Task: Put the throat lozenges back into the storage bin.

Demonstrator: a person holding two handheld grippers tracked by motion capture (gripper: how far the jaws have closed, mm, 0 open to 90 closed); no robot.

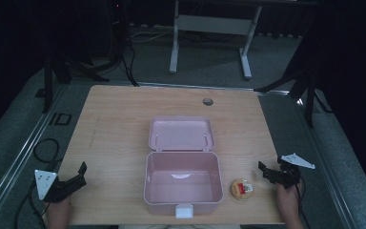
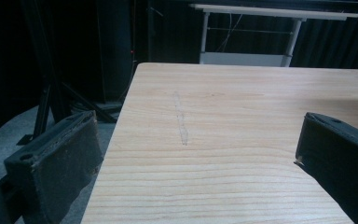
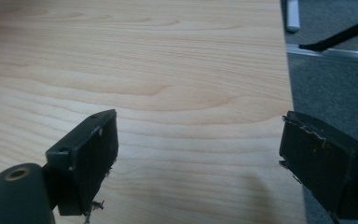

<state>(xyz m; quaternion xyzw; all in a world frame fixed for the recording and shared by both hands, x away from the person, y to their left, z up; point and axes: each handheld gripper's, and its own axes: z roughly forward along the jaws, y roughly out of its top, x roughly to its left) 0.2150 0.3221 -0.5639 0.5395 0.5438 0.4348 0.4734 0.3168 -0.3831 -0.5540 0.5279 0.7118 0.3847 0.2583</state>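
Pink plastic box (image 1: pixel 182 183), lid (image 1: pixel 181 134) flipped open & lying flat behind it, sits mid-table near front edge, white latch facing front. Round packaged snack (image 1: pixel 241 189) lies just right of box, w/ red label.

The open pink box (image 1: pixel 182 183) with its laid-back lid (image 1: pixel 181 134) blocks the middle of the desk (image 1: pixel 114 124), and a small round snack pack (image 1: pixel 241 189) sits just right of it. Bare wood lies open on the left side, the far strip and the right edge
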